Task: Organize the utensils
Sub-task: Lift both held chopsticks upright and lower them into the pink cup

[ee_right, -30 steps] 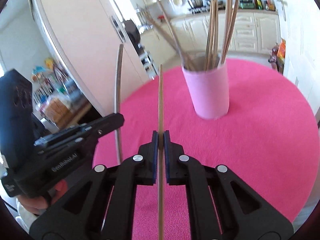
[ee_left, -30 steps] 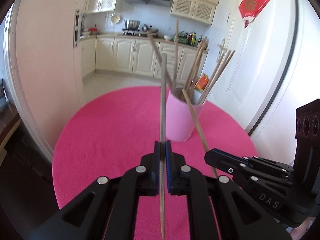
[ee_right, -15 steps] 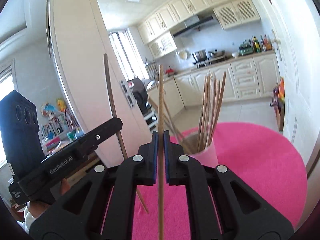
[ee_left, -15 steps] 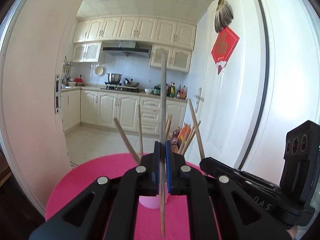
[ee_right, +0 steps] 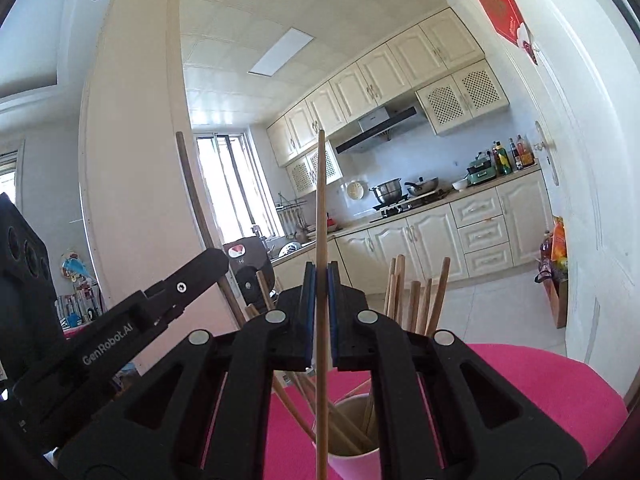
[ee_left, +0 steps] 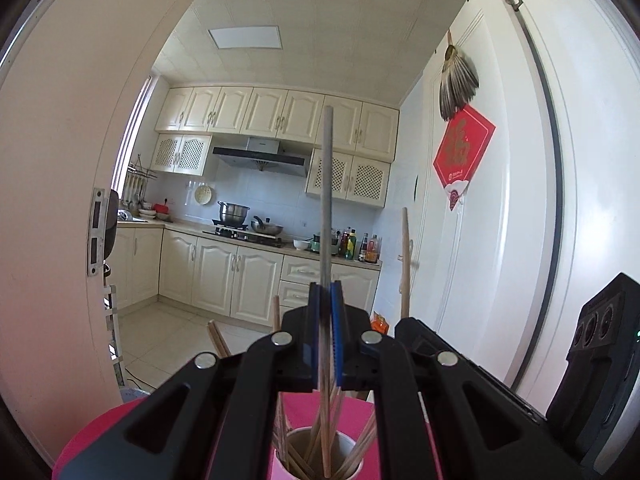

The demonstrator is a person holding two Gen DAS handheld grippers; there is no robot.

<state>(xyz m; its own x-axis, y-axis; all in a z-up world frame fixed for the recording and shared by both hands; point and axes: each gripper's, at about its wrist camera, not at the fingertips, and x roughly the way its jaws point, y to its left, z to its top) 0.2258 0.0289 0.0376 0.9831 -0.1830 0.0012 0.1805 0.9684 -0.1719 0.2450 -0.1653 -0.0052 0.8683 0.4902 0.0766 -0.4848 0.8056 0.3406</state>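
My left gripper point(ee_left: 326, 292) is shut on a grey-brown chopstick point(ee_left: 327, 184) that stands upright. Its lower end hangs over the mouth of the pink cup point(ee_left: 280, 460), which holds several wooden chopsticks. My right gripper point(ee_right: 319, 276) is shut on a pale wooden chopstick point(ee_right: 321, 200), also upright, with its lower end by the left rim of the pink cup point(ee_right: 360, 460). The two grippers are side by side above the cup. In the right wrist view the left gripper point(ee_right: 216, 256) shows at the left with its chopstick point(ee_right: 192, 200). In the left wrist view the right gripper's chopstick point(ee_left: 405, 256) shows at the right.
The cup stands on a round table with a pink cloth point(ee_right: 540, 392). A white door point(ee_left: 500, 240) with a red paper ornament point(ee_left: 464, 152) is close on the right. A cream wall point(ee_left: 60, 200) is on the left, and kitchen cabinets point(ee_left: 224, 272) lie beyond.
Both grippers rose and tipped up from looking down at the table to pointing level. The cup slid from ahead to under the jaws. Each still grips its chopstick.
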